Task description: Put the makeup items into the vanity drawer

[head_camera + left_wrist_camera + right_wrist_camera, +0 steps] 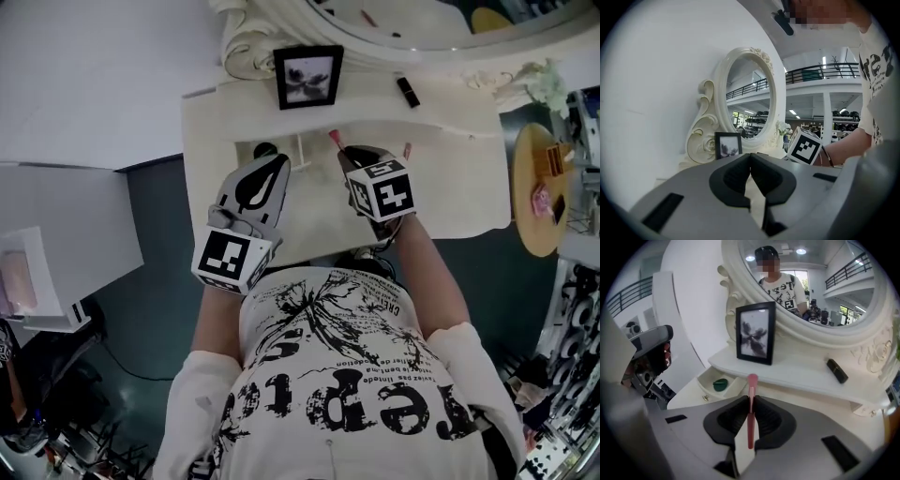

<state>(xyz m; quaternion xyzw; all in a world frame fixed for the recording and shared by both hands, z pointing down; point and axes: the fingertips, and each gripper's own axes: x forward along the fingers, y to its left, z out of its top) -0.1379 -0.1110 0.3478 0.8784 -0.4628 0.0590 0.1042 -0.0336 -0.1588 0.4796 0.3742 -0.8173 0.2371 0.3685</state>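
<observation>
- The person's white shirt [347, 375] with black print is closest to the camera on the head.
- The left gripper [750, 157] is held over the cream vanity table [450, 187]. Its two jaws are pressed together and there is nothing between them.
- The right gripper [751, 400] is beside it, on the right. Its jaws squeeze a thin pink makeup brush [750, 425].
- The brush stands up between the jaws. Its rounded pink tip pokes out past them and points toward the back of the table.
- A little drawer [708, 377] is open in the vanity, just past the brush and to its left. The brush is not in the drawer and does not touch it.
- A small green thing [720, 384] lies inside the drawer.
- Behind the drawer is a raised shelf [797, 376]. A black picture frame [755, 333] stands upright on it.
- A small black tube [837, 370] lies on the same shelf, far to the right of the frame.
- A big round mirror [811, 282] with a curly white rim stands at the very back.
</observation>
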